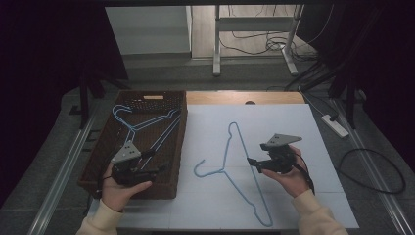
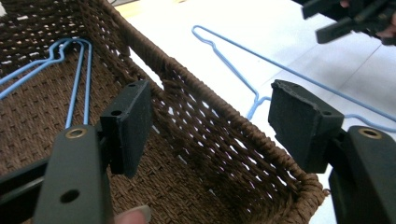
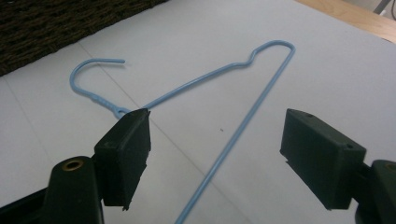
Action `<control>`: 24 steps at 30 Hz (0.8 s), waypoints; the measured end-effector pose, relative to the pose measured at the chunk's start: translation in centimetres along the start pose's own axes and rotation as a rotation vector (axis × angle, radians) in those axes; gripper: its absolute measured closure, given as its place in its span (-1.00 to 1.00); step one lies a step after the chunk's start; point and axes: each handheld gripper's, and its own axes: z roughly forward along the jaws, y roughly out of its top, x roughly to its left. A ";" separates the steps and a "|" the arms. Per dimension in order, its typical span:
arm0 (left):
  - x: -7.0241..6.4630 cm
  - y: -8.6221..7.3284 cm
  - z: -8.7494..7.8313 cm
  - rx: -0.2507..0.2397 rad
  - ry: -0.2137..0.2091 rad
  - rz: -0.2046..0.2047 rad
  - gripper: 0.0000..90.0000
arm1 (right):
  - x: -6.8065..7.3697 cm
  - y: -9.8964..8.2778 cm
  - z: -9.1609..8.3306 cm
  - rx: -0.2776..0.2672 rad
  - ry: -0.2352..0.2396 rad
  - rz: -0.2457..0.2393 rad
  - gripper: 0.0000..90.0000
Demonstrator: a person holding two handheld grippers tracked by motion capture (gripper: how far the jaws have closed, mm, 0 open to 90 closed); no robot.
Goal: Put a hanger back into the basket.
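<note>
Now a thin blue wire hanger (image 1: 238, 172) lies flat on the smooth white sheet (image 1: 293, 127), right of the brown woven basket (image 1: 180, 147) holding more blue wire hangers (image 1: 147, 125). Both black grippers, left (image 1: 159, 171) and right (image 1: 253, 164), are released and hold nothing; the right one hovers just beside the flat hanger.

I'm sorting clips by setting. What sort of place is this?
Probably a lab or recording workspace: a paper-covered table, loose cables on the floor, a power strip, dark curtains around.
</note>
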 end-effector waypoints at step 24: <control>-0.1 -0.4 0.7 0.018 -0.018 0.002 -0.31 | -4.4 3.5 10.0 0.248 0.024 0.058 1.00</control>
